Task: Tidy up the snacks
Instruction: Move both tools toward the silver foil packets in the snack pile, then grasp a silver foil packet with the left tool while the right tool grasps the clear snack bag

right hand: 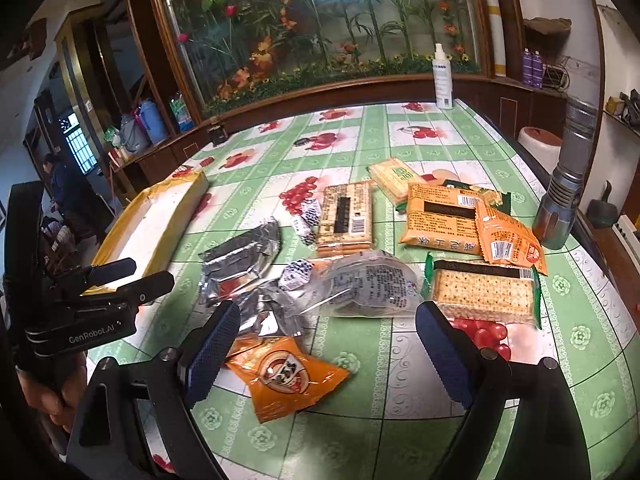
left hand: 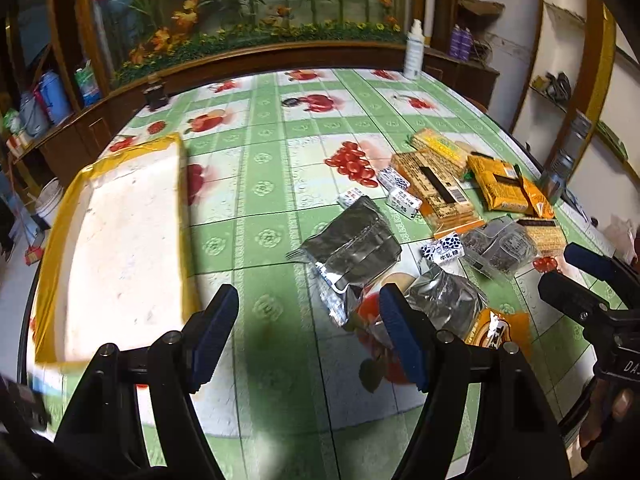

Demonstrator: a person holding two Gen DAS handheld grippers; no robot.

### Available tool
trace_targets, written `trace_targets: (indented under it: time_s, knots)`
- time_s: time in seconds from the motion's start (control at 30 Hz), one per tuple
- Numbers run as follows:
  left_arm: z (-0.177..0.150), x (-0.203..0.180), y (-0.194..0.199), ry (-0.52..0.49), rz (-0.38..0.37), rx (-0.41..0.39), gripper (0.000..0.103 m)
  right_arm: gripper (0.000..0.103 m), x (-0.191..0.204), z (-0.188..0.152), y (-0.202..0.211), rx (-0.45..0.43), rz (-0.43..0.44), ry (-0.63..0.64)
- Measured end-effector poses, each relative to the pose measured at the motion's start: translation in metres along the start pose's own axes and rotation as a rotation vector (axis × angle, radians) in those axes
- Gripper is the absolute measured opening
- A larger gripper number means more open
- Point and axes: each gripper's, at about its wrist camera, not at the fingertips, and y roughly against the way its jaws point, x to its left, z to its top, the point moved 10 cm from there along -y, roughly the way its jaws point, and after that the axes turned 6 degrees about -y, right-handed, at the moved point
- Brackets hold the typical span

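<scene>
Orange snack pouch (right hand: 286,376) at lower center looks light, crinkly; both my grippers gape empty, so I'd pinch its edge.

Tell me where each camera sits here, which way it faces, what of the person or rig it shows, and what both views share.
Left wrist: on the left gripper, angled down over the table beside the white tray; own open fingers, the right gripper at right.
Right wrist: on the right gripper, angled down at the snack pile; own open fingers, the left gripper and a hand at left.
Shared: tray, foil packets, spray bottle.
</scene>
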Motion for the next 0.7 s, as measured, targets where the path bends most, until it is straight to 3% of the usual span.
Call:
trace_targets:
  time_s: [0.17,0.7]
  knots:
    - [0.012,-0.007,-0.027,-0.040,-0.064,0.052,0.072,0.091,-0.009,0.008,-0.016,0.016,-0.008,-0.012]
    - [0.034,-0.034,-0.067,-0.188,-0.181,0.077,0.073,0.092,-0.018,0.008,-0.073,0.125,-0.088,0.032]
